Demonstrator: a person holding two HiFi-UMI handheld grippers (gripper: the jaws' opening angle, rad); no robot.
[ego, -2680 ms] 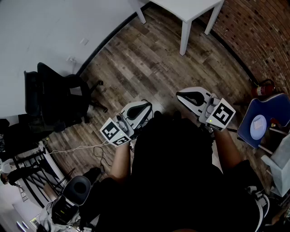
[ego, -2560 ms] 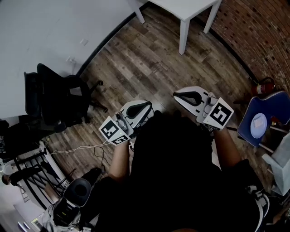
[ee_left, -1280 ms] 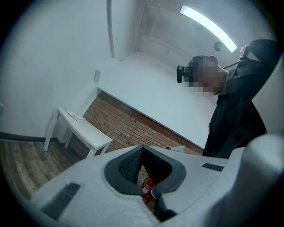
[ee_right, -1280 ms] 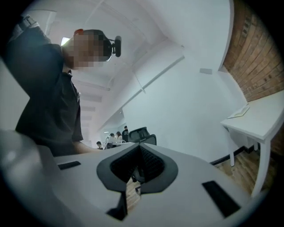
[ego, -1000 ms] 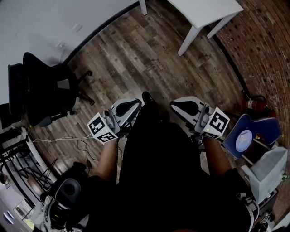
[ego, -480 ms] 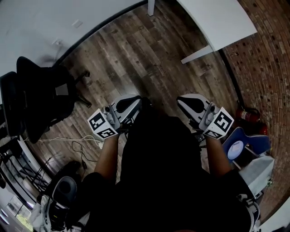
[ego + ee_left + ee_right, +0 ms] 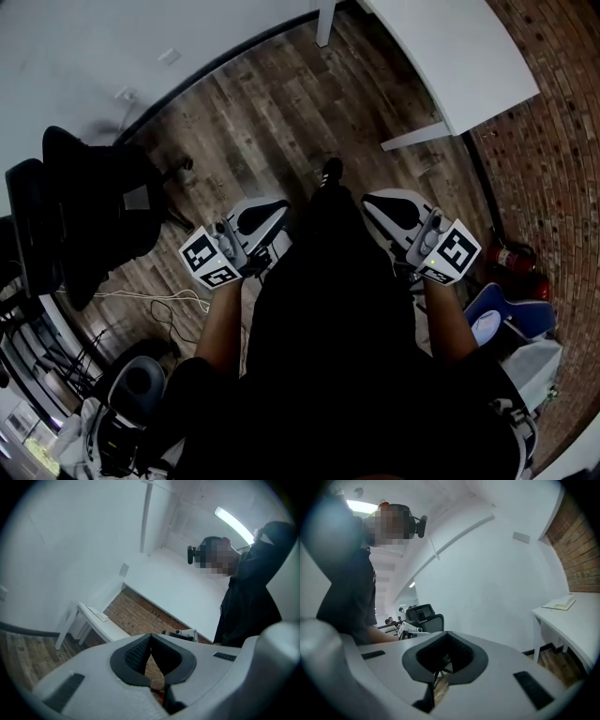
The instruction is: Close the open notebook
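I have the white left gripper (image 7: 150, 638) and the white right gripper (image 7: 446, 637) raised above the dark wood-plank floor (image 7: 281, 122), the jaws of each pressed together on nothing. The open pale notebook (image 7: 558, 604) lies flat on the white worktop (image 7: 579, 620), well apart from both, beside a red brick wall (image 7: 576, 550).

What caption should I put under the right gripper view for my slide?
Right gripper, jaws shut and empty, with the open notebook lying on a white table at right.
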